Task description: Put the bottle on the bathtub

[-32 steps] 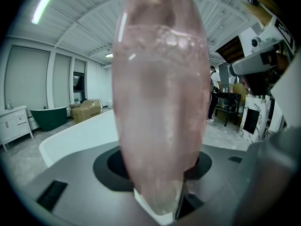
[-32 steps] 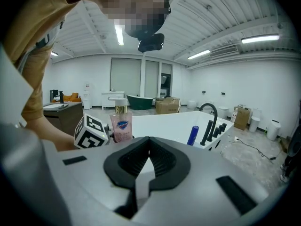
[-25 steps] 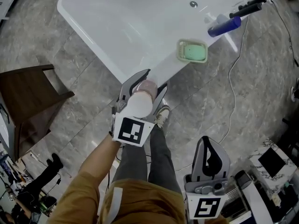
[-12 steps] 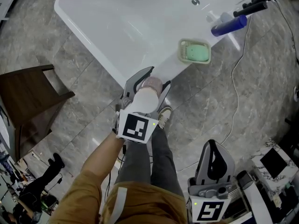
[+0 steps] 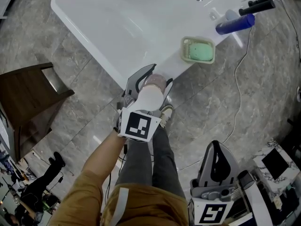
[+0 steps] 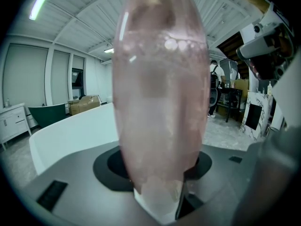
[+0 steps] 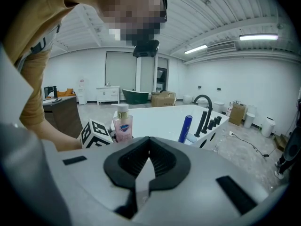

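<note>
ahead, soap dish [image 5: 198,50] on bathtub rim [image 5: 101,44]; left claw [image 5: 157,76] clamping bottle [image 5: 150,98], right claw [image 5: 215,147] closed

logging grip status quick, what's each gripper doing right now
left gripper: shut on the pink bottle
right gripper: shut, empty

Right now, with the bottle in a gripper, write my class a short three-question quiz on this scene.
1. True or false: the right gripper holds the pink bottle.
2. Which colour is the soap in the dish on the bathtub rim? A green, B yellow, C red.
3. Fill in: the fingers of the left gripper are closed on the ____.
Key: 1 false; 2 A; 3 pink bottle.
</note>
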Motion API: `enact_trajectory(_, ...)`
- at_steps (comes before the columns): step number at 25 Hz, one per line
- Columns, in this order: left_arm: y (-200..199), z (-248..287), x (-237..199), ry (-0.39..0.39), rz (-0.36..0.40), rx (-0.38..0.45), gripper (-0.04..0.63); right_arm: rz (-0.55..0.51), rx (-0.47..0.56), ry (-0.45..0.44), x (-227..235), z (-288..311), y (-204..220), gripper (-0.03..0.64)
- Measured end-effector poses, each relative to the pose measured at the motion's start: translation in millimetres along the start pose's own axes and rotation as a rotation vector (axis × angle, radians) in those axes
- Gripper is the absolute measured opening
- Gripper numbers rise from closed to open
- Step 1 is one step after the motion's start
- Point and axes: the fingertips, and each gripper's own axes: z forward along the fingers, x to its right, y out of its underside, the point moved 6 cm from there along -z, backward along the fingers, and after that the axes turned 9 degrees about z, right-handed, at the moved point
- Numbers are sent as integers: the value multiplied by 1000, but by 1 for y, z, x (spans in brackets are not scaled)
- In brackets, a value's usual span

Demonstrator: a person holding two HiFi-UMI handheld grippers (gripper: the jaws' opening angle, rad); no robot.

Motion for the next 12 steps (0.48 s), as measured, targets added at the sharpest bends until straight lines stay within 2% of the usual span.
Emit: enact_trajectory(12, 20, 6, 3, 16, 16, -44, 242, -4, -3, -6, 5, 15, -2, 5)
